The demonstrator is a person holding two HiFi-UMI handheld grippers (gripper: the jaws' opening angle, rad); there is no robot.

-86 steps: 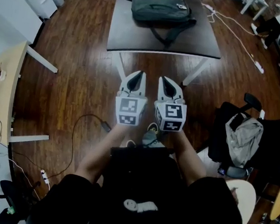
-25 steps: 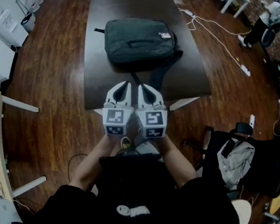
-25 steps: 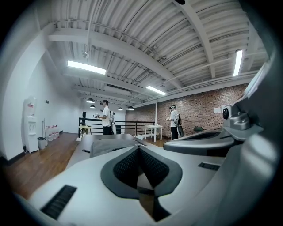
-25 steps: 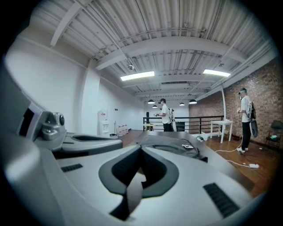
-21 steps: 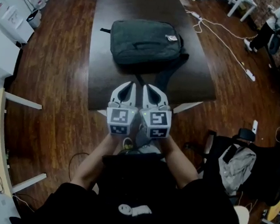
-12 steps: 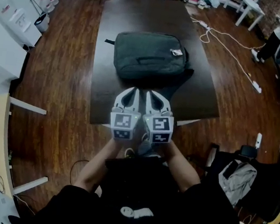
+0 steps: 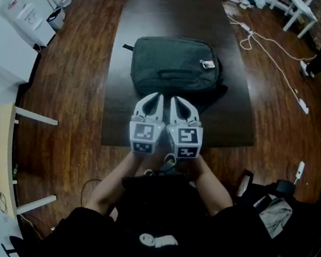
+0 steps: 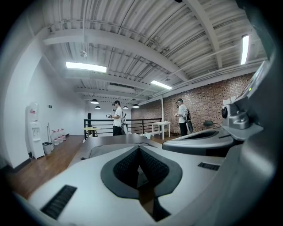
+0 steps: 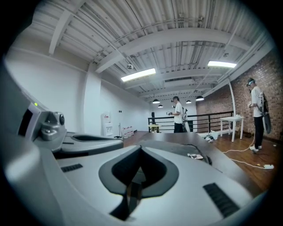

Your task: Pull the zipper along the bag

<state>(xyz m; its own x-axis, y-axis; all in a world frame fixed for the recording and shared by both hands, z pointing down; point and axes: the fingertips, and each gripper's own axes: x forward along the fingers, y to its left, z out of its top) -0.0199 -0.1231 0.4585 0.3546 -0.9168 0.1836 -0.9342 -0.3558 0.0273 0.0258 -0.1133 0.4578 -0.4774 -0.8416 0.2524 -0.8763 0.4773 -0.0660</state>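
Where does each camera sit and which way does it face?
Head view: on the head, looking steeply down at the bag on the table; forearms, left gripper and right gripper show.
Left gripper view: on the left gripper, facing across the table; its shut jaws show.
Right gripper view: on the right gripper, facing likewise; its shut jaws show.
Shared: both gripper views see the far railing and the other gripper.
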